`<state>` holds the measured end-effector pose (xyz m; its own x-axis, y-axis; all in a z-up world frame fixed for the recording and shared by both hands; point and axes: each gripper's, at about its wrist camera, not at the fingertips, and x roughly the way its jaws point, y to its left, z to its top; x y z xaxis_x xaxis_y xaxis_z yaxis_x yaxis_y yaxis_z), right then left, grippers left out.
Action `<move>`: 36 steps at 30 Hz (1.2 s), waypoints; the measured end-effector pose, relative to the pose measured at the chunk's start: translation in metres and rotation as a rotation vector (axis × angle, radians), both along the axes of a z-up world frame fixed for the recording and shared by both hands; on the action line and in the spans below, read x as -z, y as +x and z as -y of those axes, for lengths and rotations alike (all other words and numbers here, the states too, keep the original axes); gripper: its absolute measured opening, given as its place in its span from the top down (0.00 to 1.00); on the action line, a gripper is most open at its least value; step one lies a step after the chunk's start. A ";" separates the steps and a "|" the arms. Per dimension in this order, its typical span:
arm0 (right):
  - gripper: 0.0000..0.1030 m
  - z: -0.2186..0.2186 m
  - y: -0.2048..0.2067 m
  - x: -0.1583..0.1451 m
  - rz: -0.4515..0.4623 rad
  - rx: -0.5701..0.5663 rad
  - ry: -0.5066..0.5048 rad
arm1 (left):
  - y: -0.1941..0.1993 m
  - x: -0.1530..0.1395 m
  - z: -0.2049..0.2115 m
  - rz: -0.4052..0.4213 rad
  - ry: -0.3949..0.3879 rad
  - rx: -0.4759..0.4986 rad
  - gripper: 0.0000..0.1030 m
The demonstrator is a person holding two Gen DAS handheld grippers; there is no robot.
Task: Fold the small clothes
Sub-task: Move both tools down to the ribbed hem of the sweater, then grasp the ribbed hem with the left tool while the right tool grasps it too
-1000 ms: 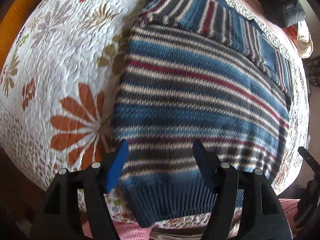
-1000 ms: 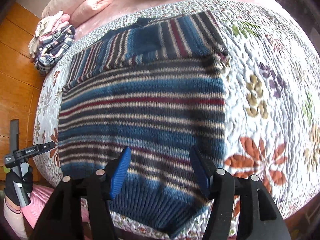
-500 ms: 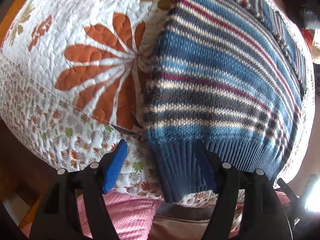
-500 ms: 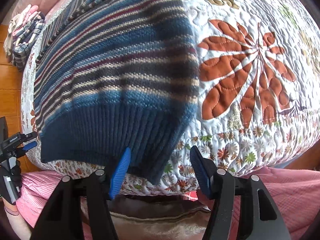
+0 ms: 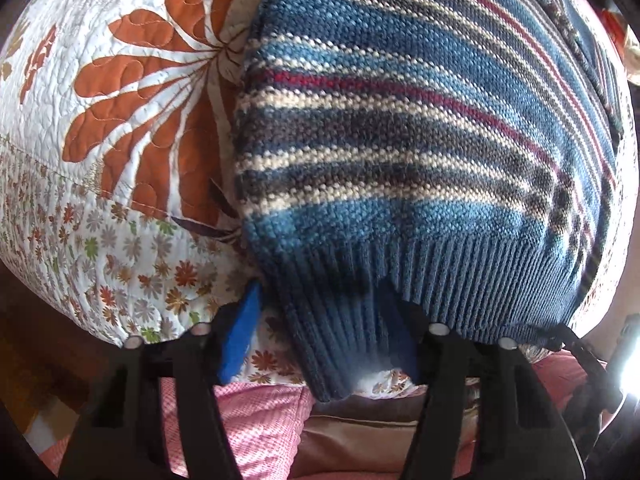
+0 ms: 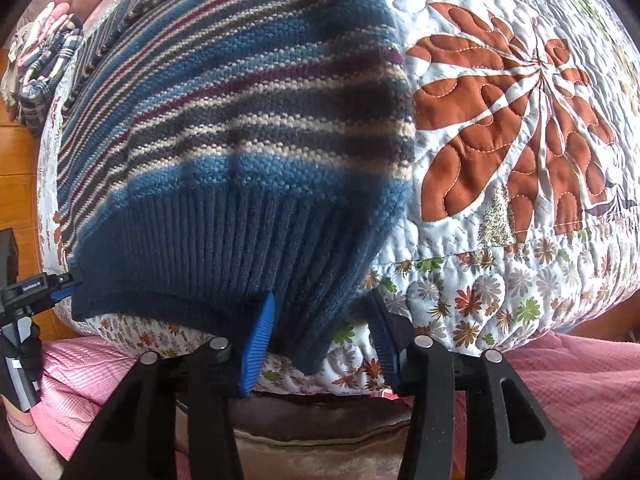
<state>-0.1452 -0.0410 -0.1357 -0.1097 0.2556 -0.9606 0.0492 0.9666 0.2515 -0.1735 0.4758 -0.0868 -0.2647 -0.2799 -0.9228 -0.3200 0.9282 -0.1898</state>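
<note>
The striped knit sweater (image 5: 400, 120) lies flat on the floral quilt (image 5: 120, 120), body stretching away from both grippers and its dark blue ribbed hem (image 5: 460, 280) running crosswise at the near edge, where it droops slightly over the quilt's border. The left gripper (image 5: 320, 328) is spread wide, with the hem's left corner hanging down between its blue pads, so the knit sits directly ahead of and inside the jaws; nothing is pinched yet. The right gripper (image 6: 320, 328) is likewise parted, and the hem's right corner (image 6: 312, 320) dips between its fingers, the left pad just beside the ribbing and the right pad a little clear of it over the quilt's small-flower border. In the right wrist view the other tool shows at far left, level with the hem's opposite end, so each gripper stands at its own corner and neither is noticeably nearer. The relation that matters is that the hem's long axis runs from one gripper to the other, across the line of approach, with the sweater's length extending straight ahead. Closing on both corners and carrying them forward over the body looks like the natural fold, provided both layers of ribbing are caught. A folded plaid garment (image 6: 44, 76) rests far off to the right gripper's upper left.
</note>
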 end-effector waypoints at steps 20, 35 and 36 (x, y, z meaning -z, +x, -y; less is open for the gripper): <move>0.91 0.025 0.058 -0.049 0.086 0.087 0.245 | 0.012 -0.046 -0.006 0.283 -0.280 -0.265 0.92; 0.91 0.033 0.169 -0.034 0.048 0.164 0.307 | 0.108 -0.039 -0.052 0.329 -0.284 -0.400 0.92; 0.91 0.034 0.174 -0.031 0.041 0.172 0.313 | 0.115 -0.036 -0.052 0.324 -0.286 -0.407 0.91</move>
<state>0.0290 -0.0746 -0.1048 -0.0024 0.5492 -0.8357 0.1883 0.8210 0.5390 -0.0584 0.5276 -0.0512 0.1981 -0.5492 -0.8119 -0.5234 0.6410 -0.5613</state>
